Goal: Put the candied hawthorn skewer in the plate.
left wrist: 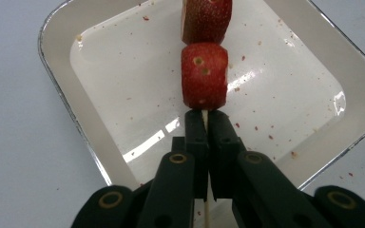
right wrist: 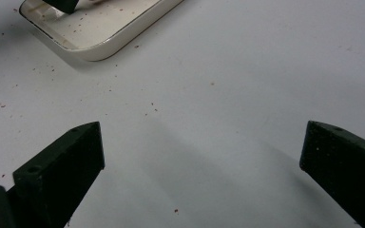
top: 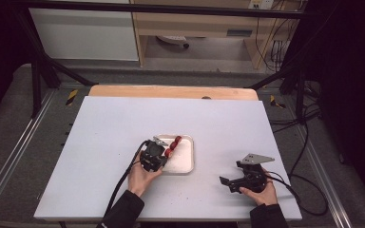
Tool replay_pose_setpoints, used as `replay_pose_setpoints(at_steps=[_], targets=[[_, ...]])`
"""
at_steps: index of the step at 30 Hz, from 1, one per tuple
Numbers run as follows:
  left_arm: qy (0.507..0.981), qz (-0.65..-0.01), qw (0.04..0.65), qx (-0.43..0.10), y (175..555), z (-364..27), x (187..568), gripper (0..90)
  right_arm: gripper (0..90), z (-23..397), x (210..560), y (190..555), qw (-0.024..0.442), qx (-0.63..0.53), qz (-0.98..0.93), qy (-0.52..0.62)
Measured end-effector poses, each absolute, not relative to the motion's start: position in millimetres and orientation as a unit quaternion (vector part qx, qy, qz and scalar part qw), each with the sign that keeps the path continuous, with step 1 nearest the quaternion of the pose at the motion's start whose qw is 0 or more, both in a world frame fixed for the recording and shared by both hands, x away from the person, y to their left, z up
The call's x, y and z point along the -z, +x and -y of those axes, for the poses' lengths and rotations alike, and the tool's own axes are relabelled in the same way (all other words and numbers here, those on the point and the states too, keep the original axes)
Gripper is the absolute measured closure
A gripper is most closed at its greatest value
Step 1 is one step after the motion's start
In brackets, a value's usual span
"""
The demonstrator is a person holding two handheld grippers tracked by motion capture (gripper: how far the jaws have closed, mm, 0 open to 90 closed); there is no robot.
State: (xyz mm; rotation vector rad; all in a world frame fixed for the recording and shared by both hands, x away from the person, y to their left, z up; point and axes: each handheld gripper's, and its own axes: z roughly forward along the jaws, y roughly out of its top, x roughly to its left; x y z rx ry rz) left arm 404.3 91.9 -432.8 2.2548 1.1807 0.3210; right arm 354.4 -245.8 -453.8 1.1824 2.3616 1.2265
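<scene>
1. We see a broad counter with a smooth, matte, pale grey-white top and a strip of light wood along its far edge. Fine reddish crumbs are scattered over it near the tray.

2. A shallow white tray sits near the middle of the counter, square with rounded corners and a thin metallic-looking rim. In the left gripper view its glossy floor catches highlights and is flecked with red specks.

3. The right gripper, black and angular with a grey three-cornered plate on top, is held low over the counter well apart from the tray, to its right. In the right gripper view its two blunt, wedge-shaped jaws stand wide apart, with bare counter between them and a corner of the tray ahead.

4. The left gripper reaches over the tray's left side. In its own view we see the left gripper with its flat black jaws pinched narrowly together on a thin, pale wooden skewer.

5. The skewer carries round, red, seed-dimpled fruit pieces in a row, held above the tray floor; we take them for strawberries. The nearest sits just beyond the jaw tips, and from above the fruit runs across the tray's upper left part.
</scene>
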Motion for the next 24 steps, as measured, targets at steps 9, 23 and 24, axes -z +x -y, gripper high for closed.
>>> replay_pose_setpoints(at_steps=[9, 23, 24], targets=[[0.847, -0.431, 0.286, -0.125, 403, -95, 430, 79.6, 1.6, 246, 454, 354, 0.114, -0.419, -0.804, 0.407], [0.864, -0.375, 0.313, -0.124, 390, -118, 409, 32.1, 1.4, 246, 452, 354, 0.113, -0.422, -0.800, 0.411], [0.864, -0.373, 0.316, -0.121, 389, -120, 407, 30.3, 1.4, 246, 452, 354, 0.113, -0.423, -0.799, 0.411]])
